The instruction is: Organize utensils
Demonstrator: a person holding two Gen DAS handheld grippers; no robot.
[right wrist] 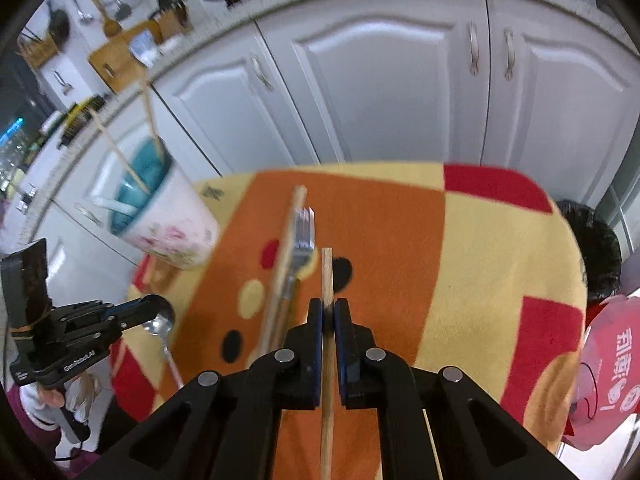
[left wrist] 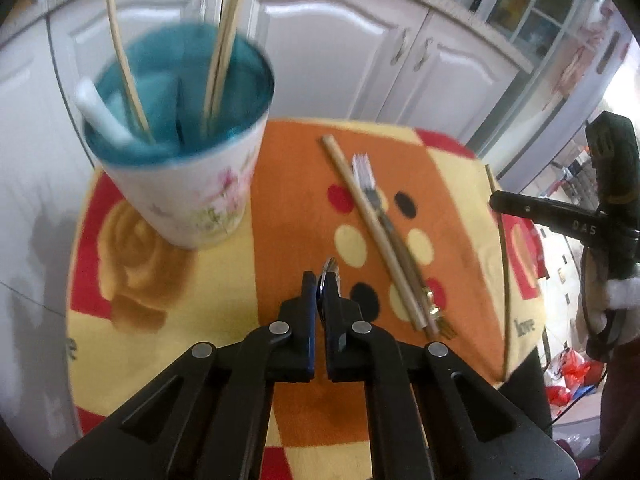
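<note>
Both grippers tilt steeply down over a round table (right wrist: 500, 240) draped in an orange, yellow and red cloth; the left gripper (left wrist: 320, 280) has its jaws clamped together on a metal spoon (right wrist: 160, 320), gripped near the bowl, with the handle hanging down and toward the camera in the right wrist view; the right gripper (right wrist: 328, 308) is closed tight on a single wooden chopstick (right wrist: 327, 272), whose long axis runs straight along the fingers, tip pointing away; on the cloth another chopstick (left wrist: 372, 232) and a fork (left wrist: 370, 188) lie side by side, touching, tines away; a floral cup (left wrist: 188, 196) with a teal inside stands at the table's left, holding chopsticks and a white utensil.
</note>
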